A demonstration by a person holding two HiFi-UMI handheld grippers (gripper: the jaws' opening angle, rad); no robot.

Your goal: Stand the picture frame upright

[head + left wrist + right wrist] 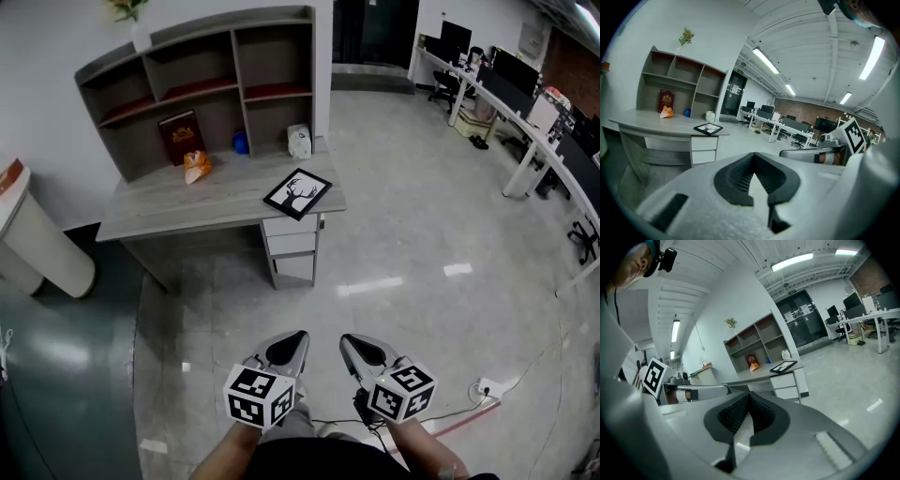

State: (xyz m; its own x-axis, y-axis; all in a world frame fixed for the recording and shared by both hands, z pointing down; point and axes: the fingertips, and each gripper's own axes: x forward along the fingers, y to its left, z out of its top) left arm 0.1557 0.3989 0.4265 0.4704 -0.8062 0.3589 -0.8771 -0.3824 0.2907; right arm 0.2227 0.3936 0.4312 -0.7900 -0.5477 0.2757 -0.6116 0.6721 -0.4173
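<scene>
A black picture frame (297,194) with a deer silhouette lies flat near the right front corner of the grey desk (187,202). It also shows far off in the left gripper view, picture frame (708,128), and in the right gripper view, picture frame (783,366). My left gripper (298,339) and right gripper (345,343) are both shut and empty, held side by side low over the floor, well short of the desk. Each gripper sees the other beside it.
A shelf unit (211,80) at the desk's back holds a red book (180,134), an orange object (196,166), a blue ball (241,142) and a white figure (299,141). Drawers (291,248) sit under the frame. Office desks (525,122) stand at right; a cable (441,412) crosses the floor.
</scene>
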